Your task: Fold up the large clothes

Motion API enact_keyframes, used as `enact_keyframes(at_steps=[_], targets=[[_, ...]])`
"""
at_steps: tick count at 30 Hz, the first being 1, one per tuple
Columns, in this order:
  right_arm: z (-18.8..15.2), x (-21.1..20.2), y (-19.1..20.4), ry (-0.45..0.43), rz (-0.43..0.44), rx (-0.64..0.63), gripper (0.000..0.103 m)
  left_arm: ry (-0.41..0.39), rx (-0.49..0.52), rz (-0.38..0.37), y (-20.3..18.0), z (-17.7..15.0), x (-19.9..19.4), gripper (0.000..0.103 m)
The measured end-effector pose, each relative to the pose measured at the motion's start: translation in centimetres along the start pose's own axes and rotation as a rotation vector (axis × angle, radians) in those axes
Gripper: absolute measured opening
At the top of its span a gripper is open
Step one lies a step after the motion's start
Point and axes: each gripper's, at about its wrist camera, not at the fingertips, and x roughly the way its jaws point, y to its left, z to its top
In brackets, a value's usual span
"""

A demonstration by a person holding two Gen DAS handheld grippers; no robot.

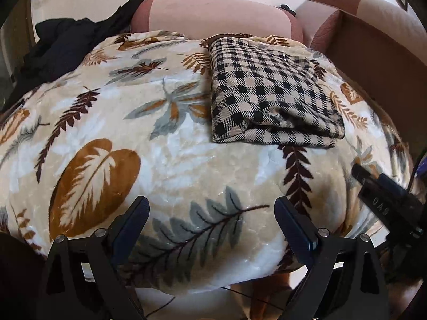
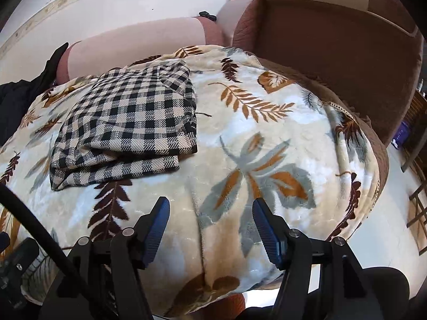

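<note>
A black-and-beige checked garment [image 1: 269,93] lies folded into a thick rectangle on a leaf-patterned blanket [image 1: 170,144]. In the right wrist view the garment [image 2: 128,128] lies left of centre on the blanket [image 2: 267,138]. My left gripper [image 1: 212,210] is open and empty, hovering over the blanket's near edge, well short of the garment. My right gripper [image 2: 210,213] is open and empty, over the near edge to the right of the garment. Part of the right gripper [image 1: 387,200] shows at the right edge of the left wrist view.
A pile of black clothing [image 1: 64,45] lies at the blanket's far left. A pink cushion [image 1: 213,16] lines the back. A brown sofa arm [image 2: 333,42] stands at the right. Pale floor [image 2: 387,229] and dark wooden furniture [image 2: 416,144] lie beyond the blanket's right edge.
</note>
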Motion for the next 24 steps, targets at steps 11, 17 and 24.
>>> enact_keyframes(at_steps=[11,17,24], targets=[[-0.6,-0.8,2.2,-0.037,0.016,-0.089,0.07,0.016,0.028,0.03,0.5,-1.0,0.8,0.094],[-0.8,-0.8,2.7,-0.036,0.023,-0.108,0.07,0.016,0.032,0.027,0.7,-1.2,0.9,0.094],[-0.9,-0.6,3.0,-0.032,0.027,-0.119,0.07,0.023,0.026,0.034,0.9,-1.2,1.0,0.094]])
